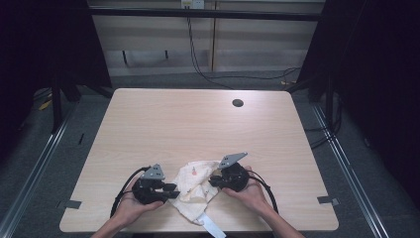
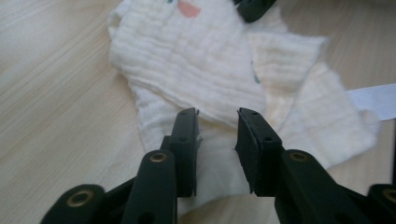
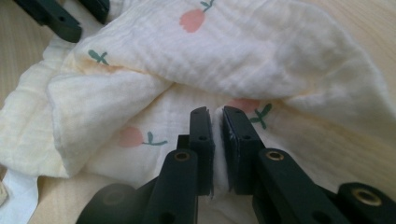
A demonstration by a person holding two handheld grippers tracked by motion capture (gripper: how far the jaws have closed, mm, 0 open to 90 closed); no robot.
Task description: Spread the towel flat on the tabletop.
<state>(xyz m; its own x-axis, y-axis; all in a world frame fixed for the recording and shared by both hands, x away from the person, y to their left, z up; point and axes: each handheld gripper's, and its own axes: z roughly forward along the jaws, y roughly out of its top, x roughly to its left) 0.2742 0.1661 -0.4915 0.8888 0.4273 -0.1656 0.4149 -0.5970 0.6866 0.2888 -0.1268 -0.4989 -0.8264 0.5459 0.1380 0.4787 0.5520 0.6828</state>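
Right claw pinching cloth, left claw astride its edge

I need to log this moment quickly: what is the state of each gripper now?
Left gripper: open, jaws apart over the edge of the cream muslin cloth, not clamping it.
Right gripper: shut, pinching a fold of the cloth.

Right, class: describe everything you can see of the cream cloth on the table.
The cloth is cream, crinkled muslin-like fabric printed with small pink buds on green stems. It lies crumpled and folded over itself near the table's front edge, a white strip trailing from it. The right tool pinches a fold; the left tool sits open over its edge.
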